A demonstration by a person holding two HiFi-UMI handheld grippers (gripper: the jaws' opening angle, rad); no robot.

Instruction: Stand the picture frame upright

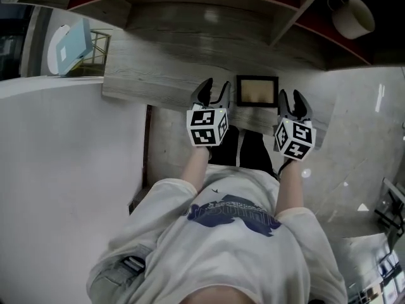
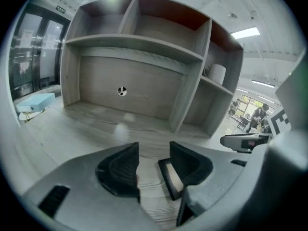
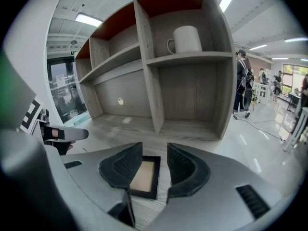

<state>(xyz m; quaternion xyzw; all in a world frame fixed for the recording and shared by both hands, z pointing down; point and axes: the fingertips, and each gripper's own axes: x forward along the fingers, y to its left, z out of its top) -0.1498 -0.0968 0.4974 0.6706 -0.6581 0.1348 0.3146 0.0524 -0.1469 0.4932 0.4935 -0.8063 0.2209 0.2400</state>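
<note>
Holding station at the desk [image 1: 158, 81] edge, the left hand-held gripper [image 1: 212, 92] is released, jaws apart, gripping nothing. So is the right hand-held gripper [image 1: 291, 100]. Between them the frame [image 1: 256, 90] lies flat on the desk, face up. Beyond stand shelves [image 3: 149, 81], with a mug [image 1: 352, 16] on one.
</note>
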